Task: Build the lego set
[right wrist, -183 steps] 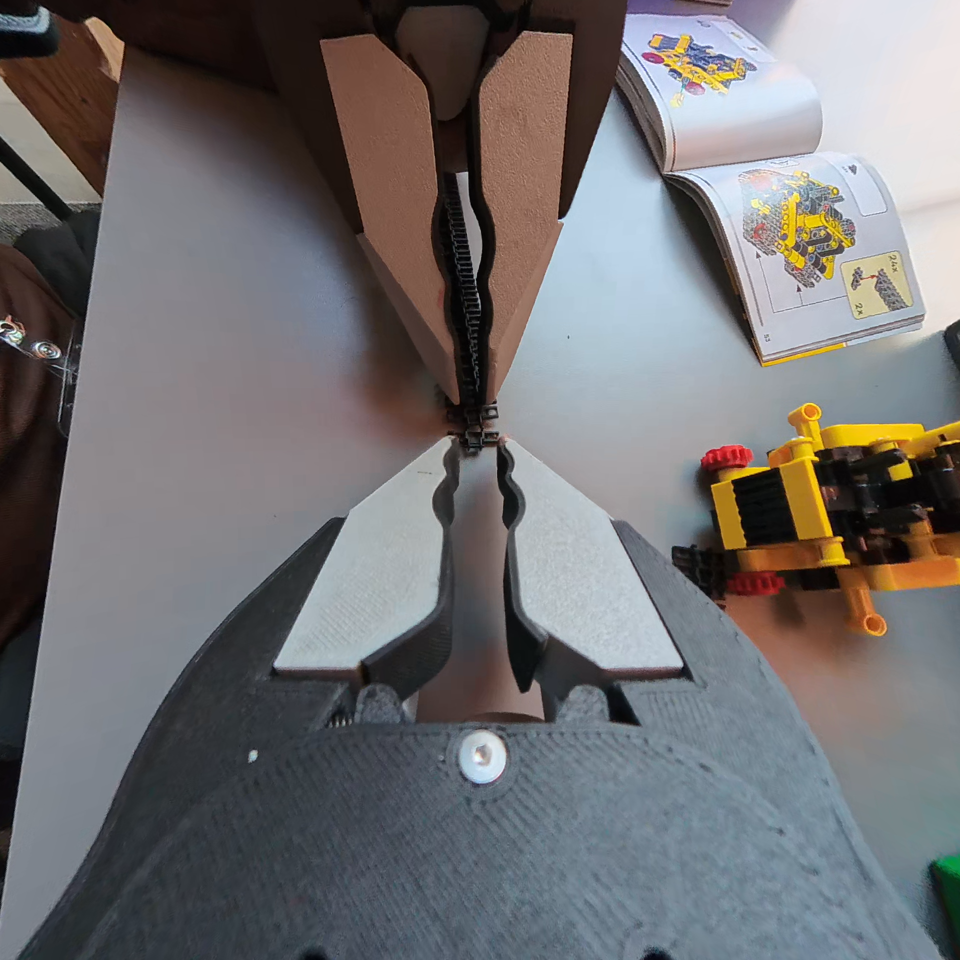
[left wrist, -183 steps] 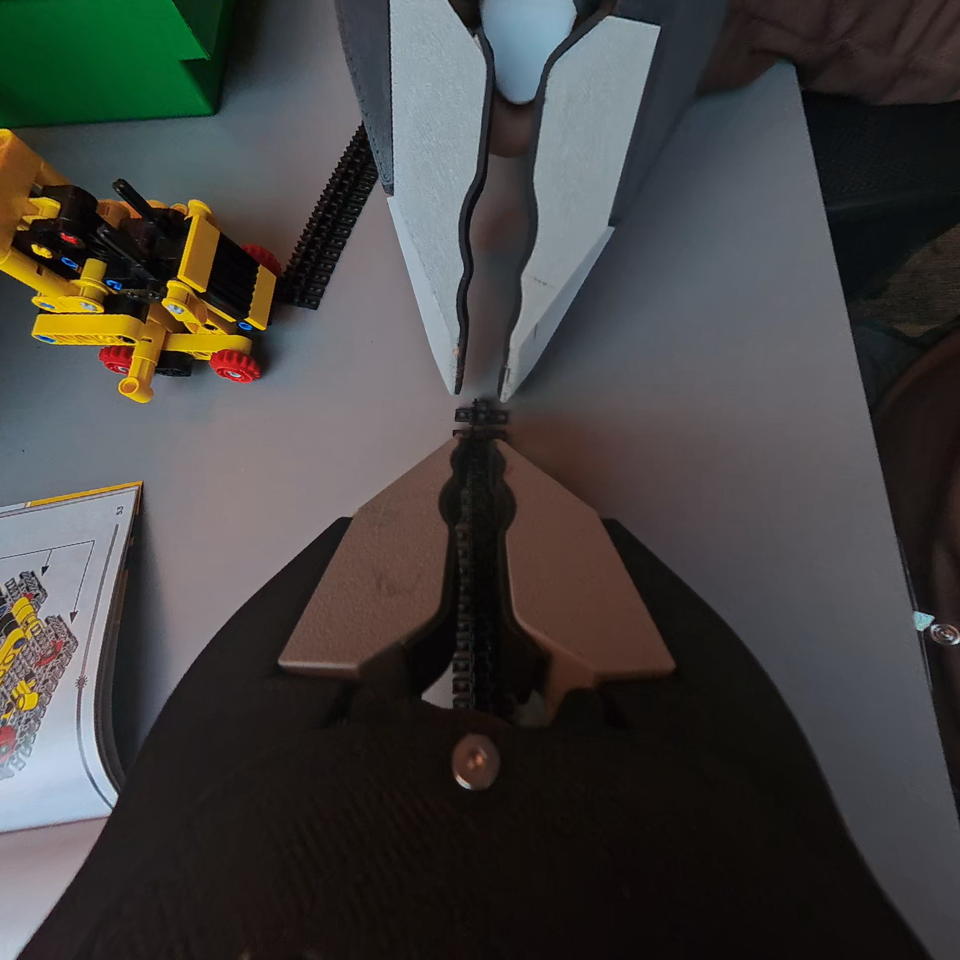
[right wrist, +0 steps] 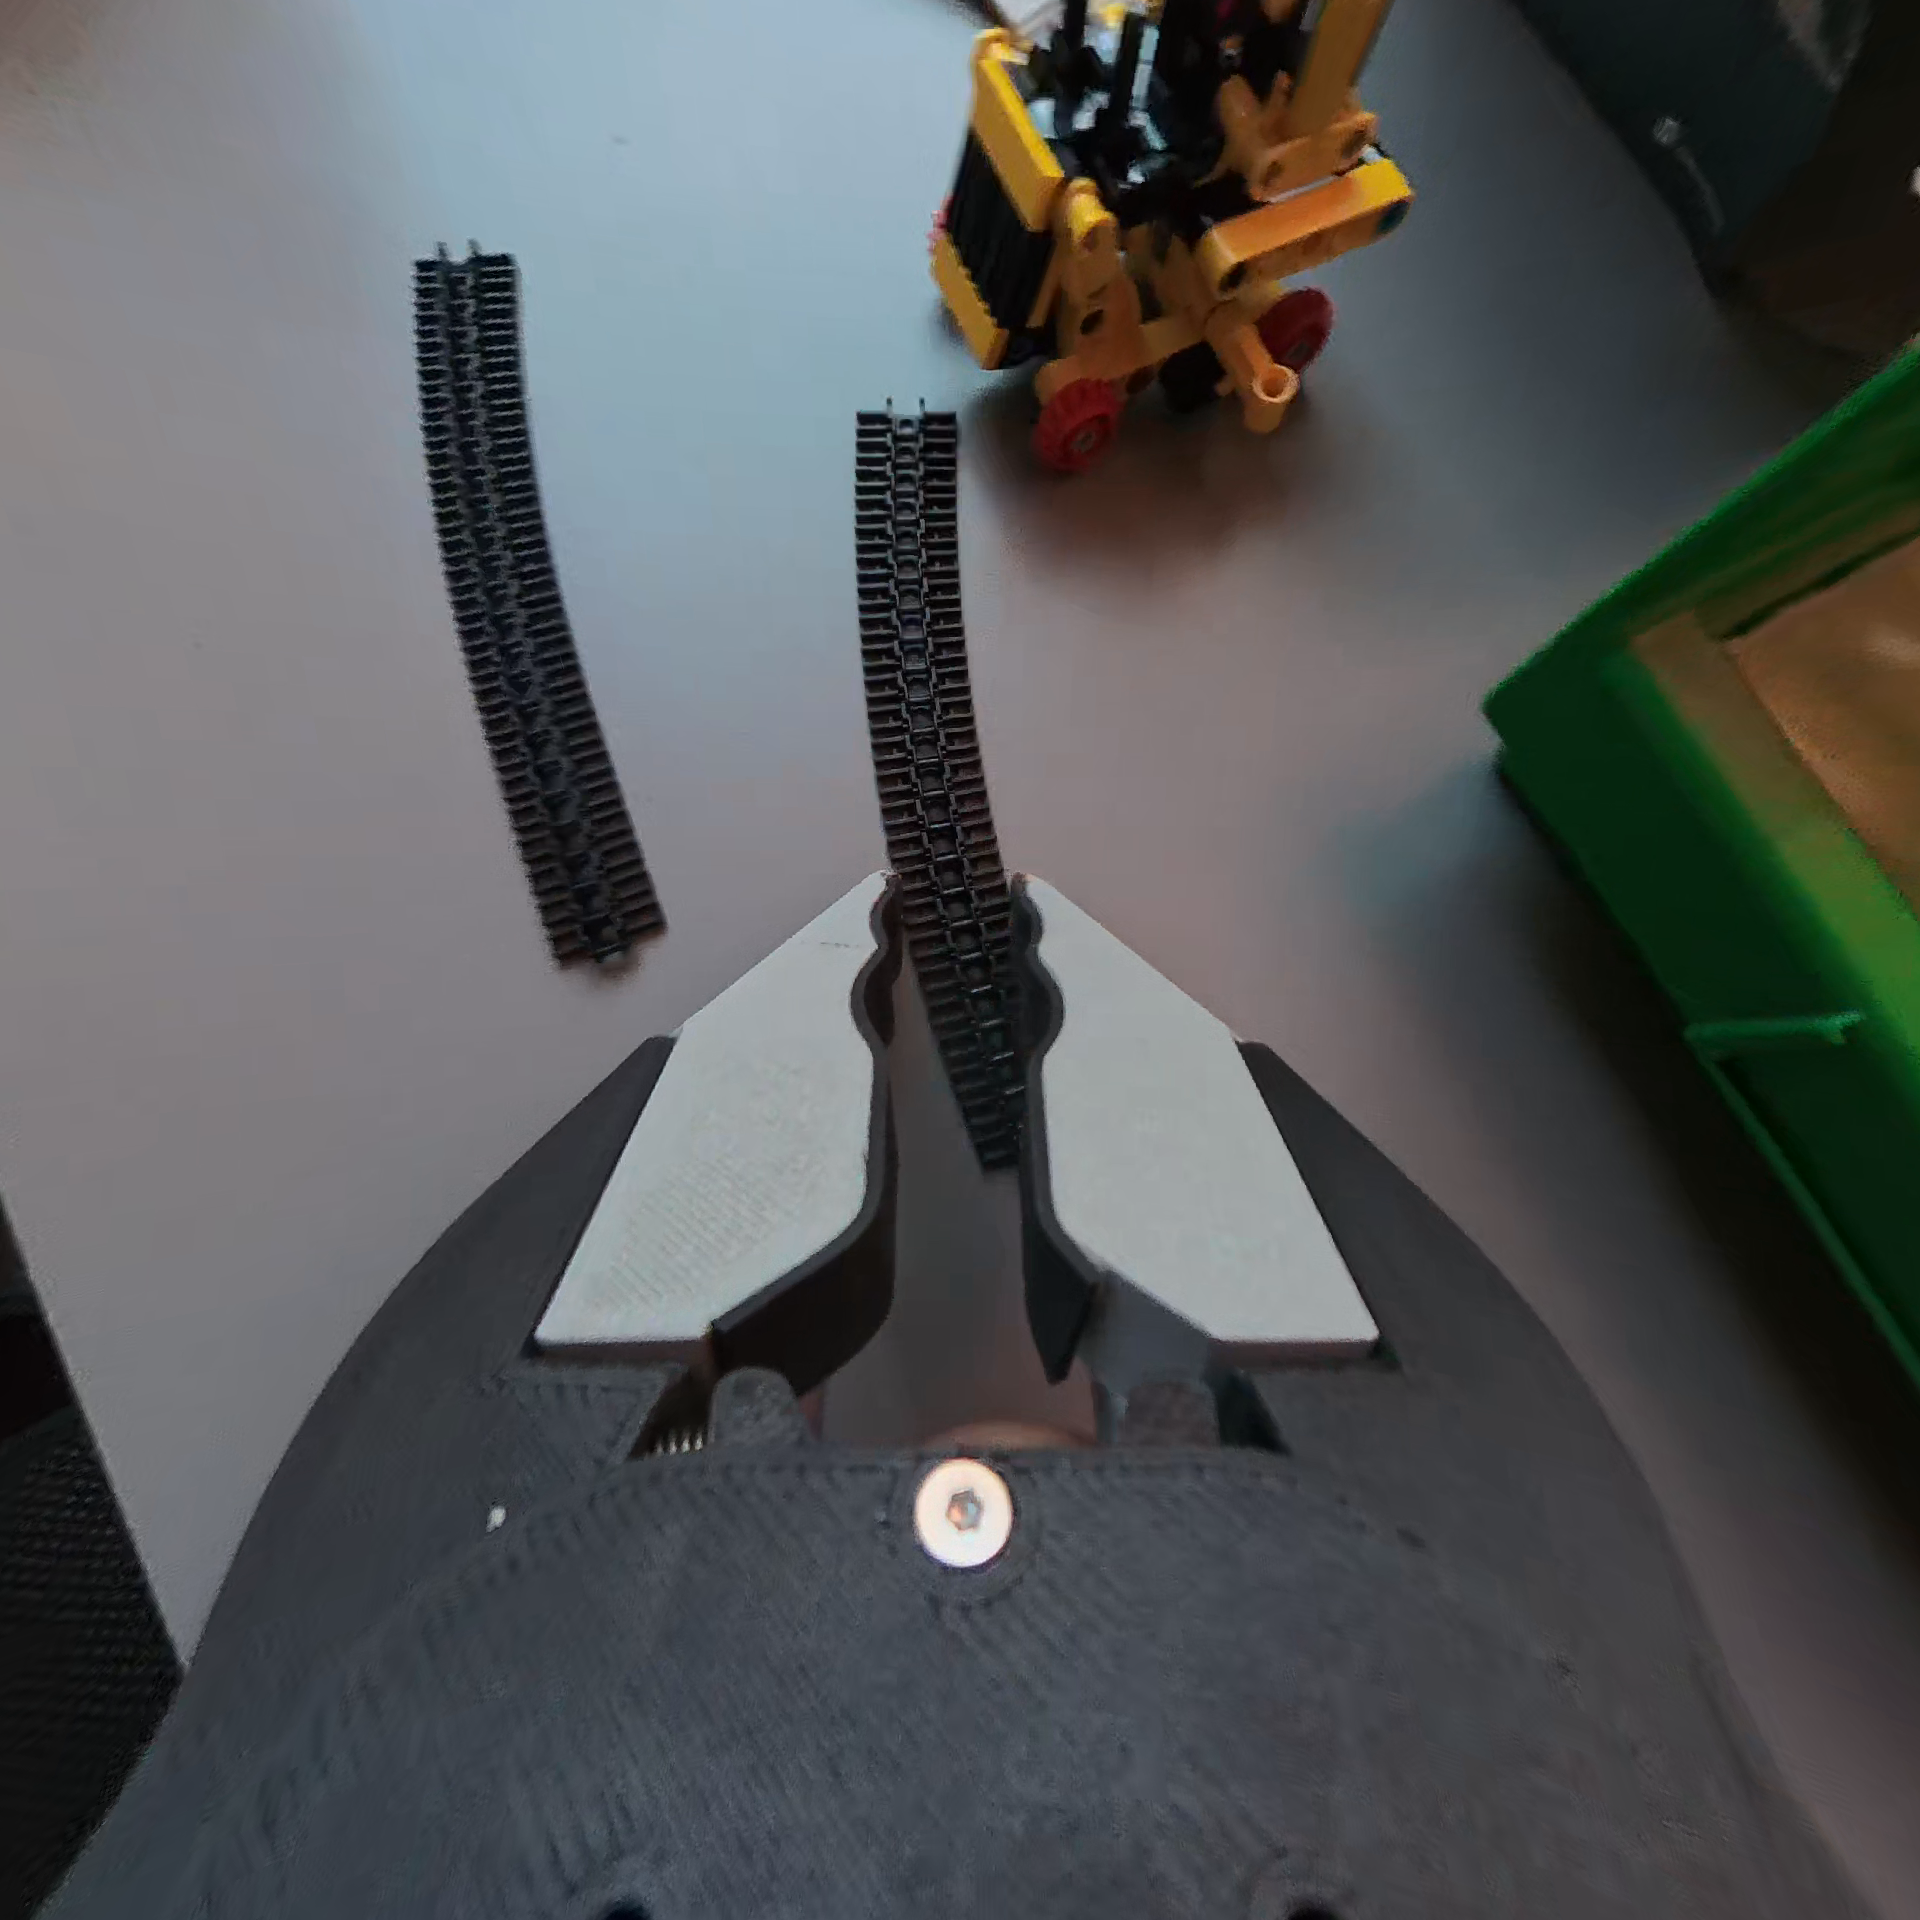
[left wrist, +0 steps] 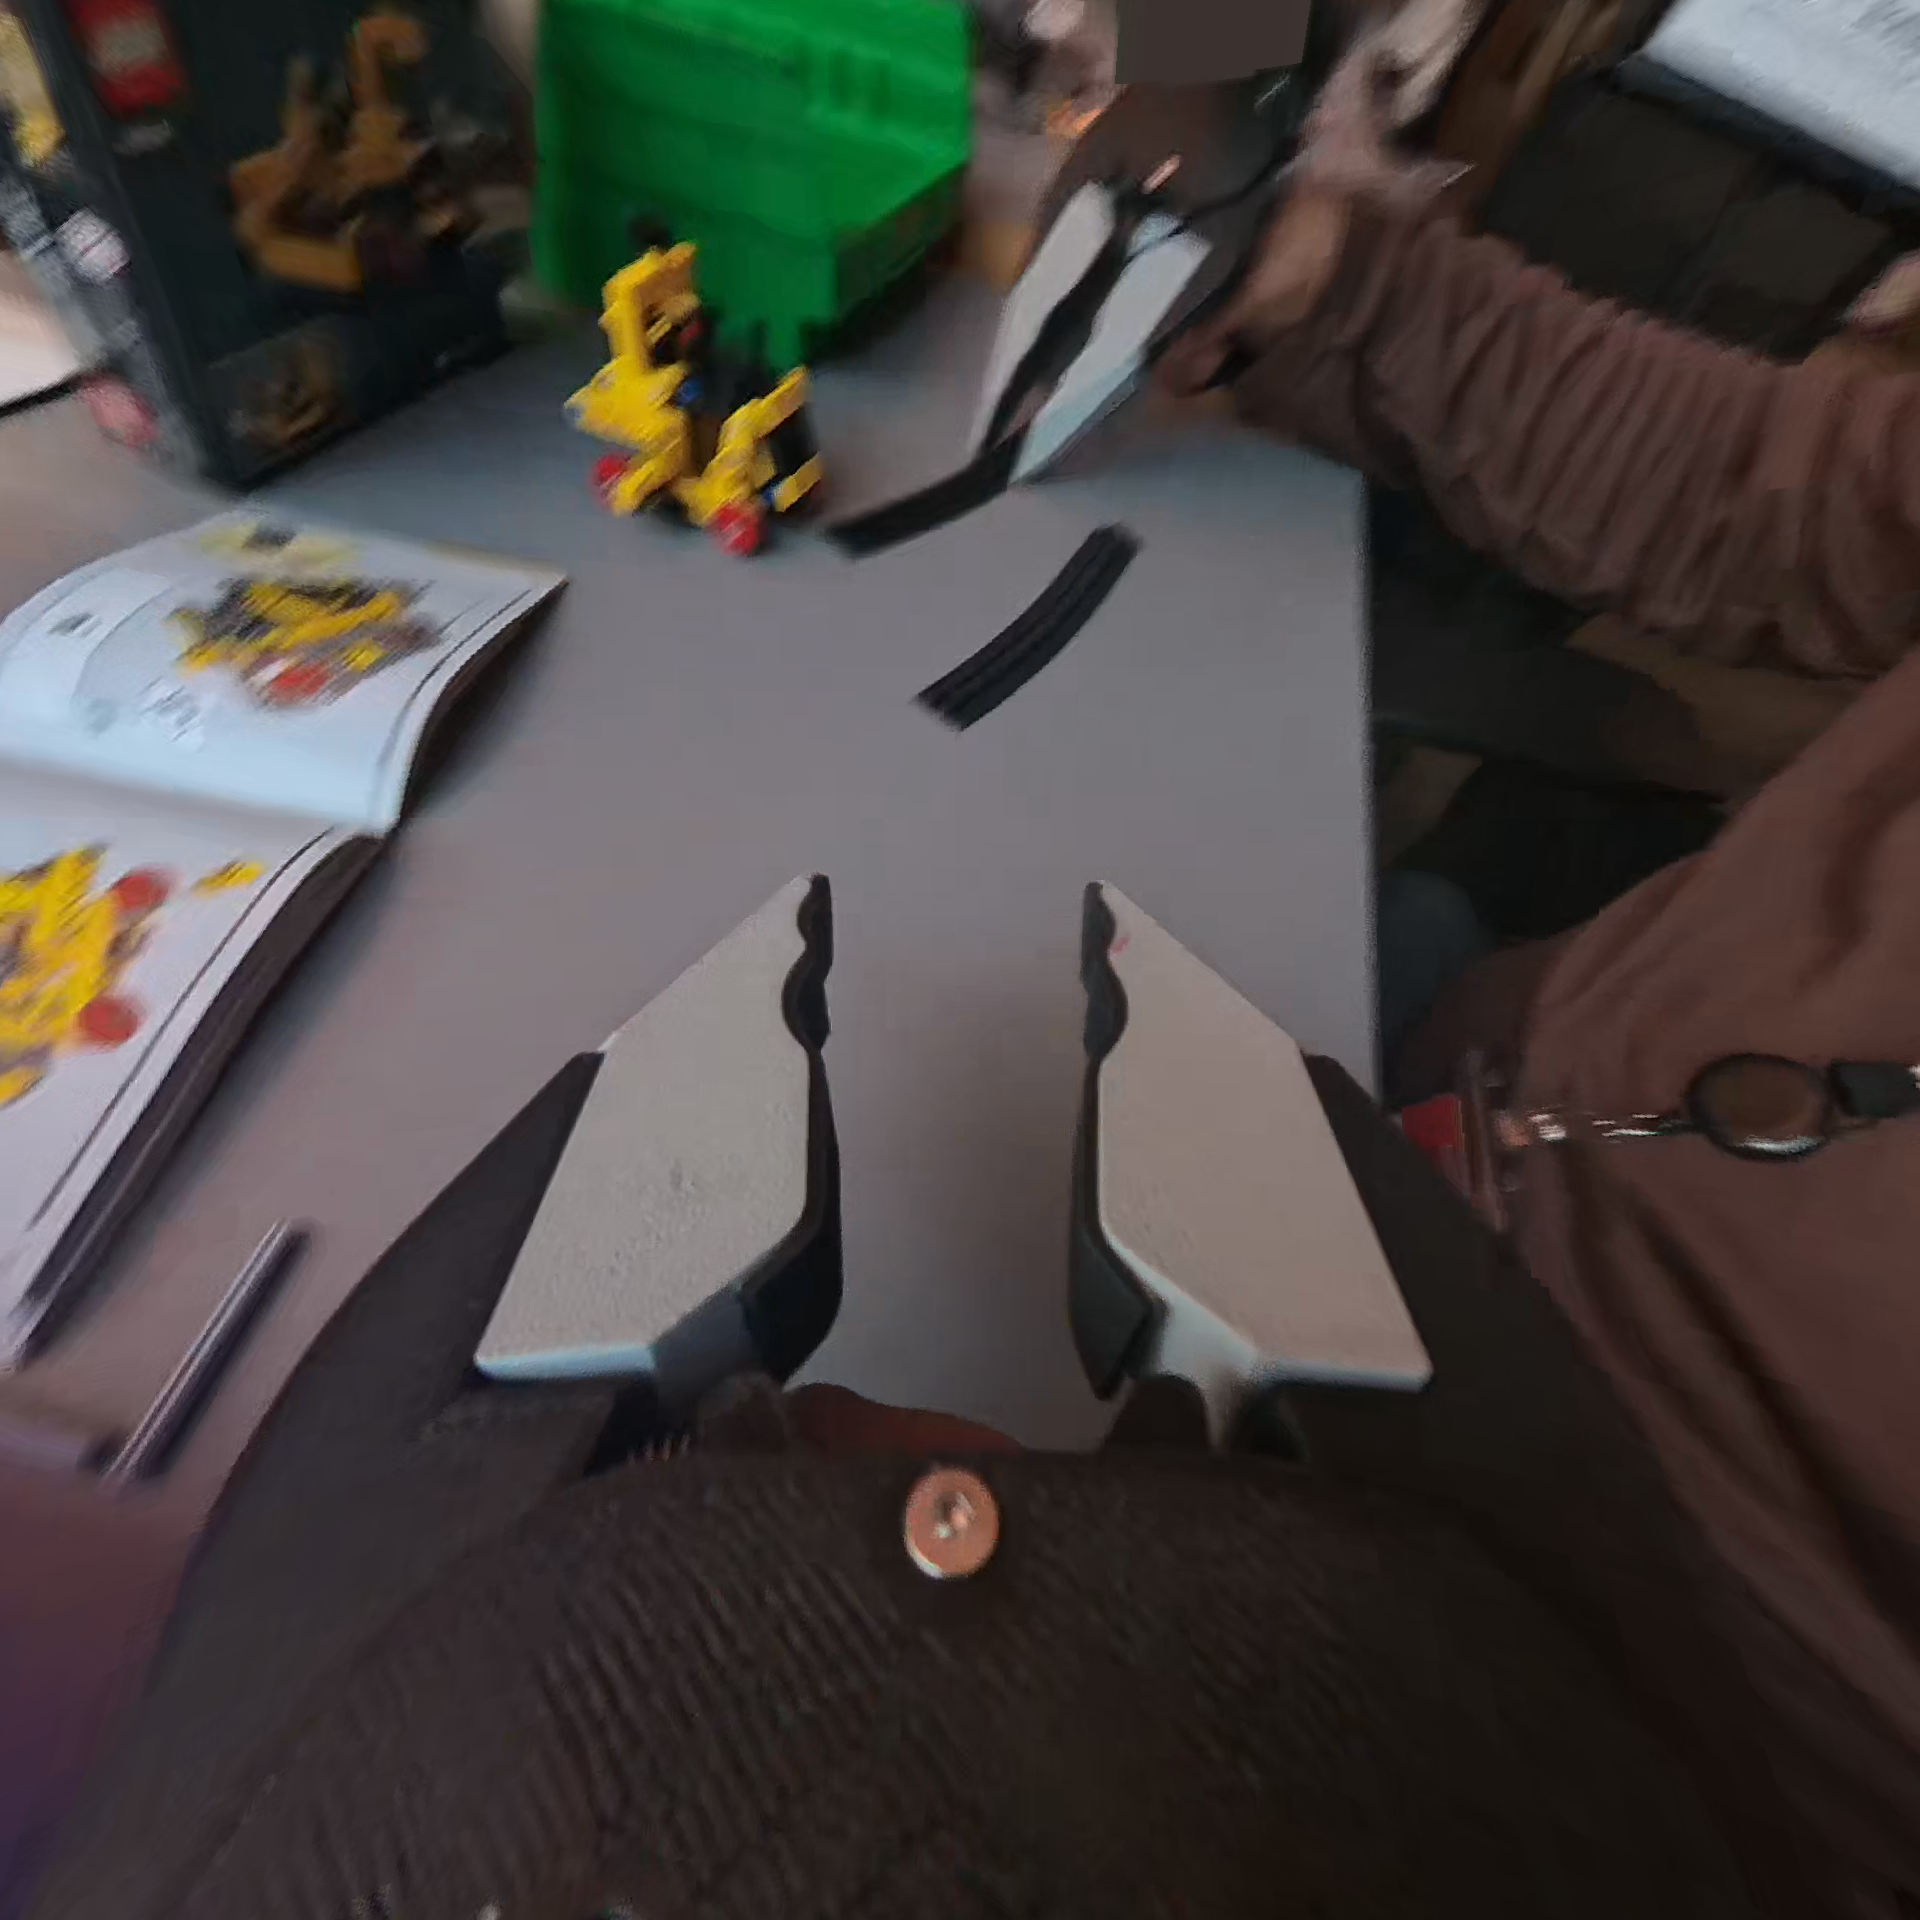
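I'm working the track stage of the build. My right gripper (right wrist: 951,883) is straddling one black track strip (right wrist: 920,675): its near end is sitting between my jaws, tips closing on either edge, the rest running straight ahead out of the jaws along the grey table (right wrist: 260,520). Whether the pads are actually pinching it or just flanking it, I can't tell from here. The second track strip (right wrist: 520,613) is lying flat off to the left of those jaws, well apart, not held.

The yellow vehicle (right wrist: 1164,239) is standing ahead & to the right of the right jaws, just past the far end of the straddled strip, red wheels bare, no tracks on yet. Green bin (right wrist: 1704,810) is sitting further right.

My left gripper (left wrist: 954,894) is hanging w/ jaws wide apart, nothing between them, only bare table. The open instruction booklet (left wrist: 260,665) is lying left of those jaws; the vehicle is far ahead, blurred.

Judging by this, next move needs a firm pinch on the strip, carrying it to the vehicle, then wrapping it round the red wheels on one side. Left should prob. be steadying the vehicle while the ends get clipped.
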{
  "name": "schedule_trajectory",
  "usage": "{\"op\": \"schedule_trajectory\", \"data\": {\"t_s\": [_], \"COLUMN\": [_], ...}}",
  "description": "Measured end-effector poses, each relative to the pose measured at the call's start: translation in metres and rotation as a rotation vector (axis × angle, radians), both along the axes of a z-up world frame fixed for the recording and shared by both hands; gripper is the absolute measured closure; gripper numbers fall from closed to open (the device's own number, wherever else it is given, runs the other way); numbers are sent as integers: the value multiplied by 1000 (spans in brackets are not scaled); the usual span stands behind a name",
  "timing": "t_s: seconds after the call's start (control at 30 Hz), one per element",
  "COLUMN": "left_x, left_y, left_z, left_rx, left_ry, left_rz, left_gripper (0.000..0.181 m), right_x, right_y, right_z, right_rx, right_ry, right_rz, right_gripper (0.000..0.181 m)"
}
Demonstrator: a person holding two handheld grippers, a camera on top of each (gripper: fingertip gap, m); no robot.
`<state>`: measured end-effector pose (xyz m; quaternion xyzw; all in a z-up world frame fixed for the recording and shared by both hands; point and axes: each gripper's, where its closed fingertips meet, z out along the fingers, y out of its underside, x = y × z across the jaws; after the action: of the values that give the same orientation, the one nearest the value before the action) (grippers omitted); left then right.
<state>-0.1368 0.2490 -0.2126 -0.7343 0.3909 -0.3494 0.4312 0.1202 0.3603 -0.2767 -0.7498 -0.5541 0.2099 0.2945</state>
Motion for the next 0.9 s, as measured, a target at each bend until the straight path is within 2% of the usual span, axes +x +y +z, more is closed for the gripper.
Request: {"op": "schedule_trajectory", "data": {"t_s": [0.07,0.13,0.2,0.27,0.37,0.43,0.63,0.73,0.9], "left_x": [19,26,30,38,49,61,84,88,94], "left_y": [-11,-13,-7,5,29,38,63,69,66], "left_z": [26,50,52,30,-7,-22,-39,-40,-47], "left_rx": [21,-28,-119,-100,63,99,45,8,-19], "left_ry": [-203,-401,-453,-296,55,189,264,246,273], "left_rz": [-124,-178,-189,-141,-59,-75,-129,-161,-257], "left_gripper": [135,134,134,135,138,137,137,138,139], "right_x": [-7,-12,-19,-25,-39,-48,-57,-44,-7], "right_y": [-11,-18,-27,-30,-32,-33,-43,-44,-26], "right_z": [1,1,1,2,2,2,4,12,23], "right_rx": [-11,-12,-27,-35,-33,-26,-80,-53,2], "right_ry": [12,13,25,29,28,19,19,31,79], "right_rz": [45,76,118,139,176,202,234,219,100], "right_gripper": [164,164,164,165,165,164,157,156,155]}}
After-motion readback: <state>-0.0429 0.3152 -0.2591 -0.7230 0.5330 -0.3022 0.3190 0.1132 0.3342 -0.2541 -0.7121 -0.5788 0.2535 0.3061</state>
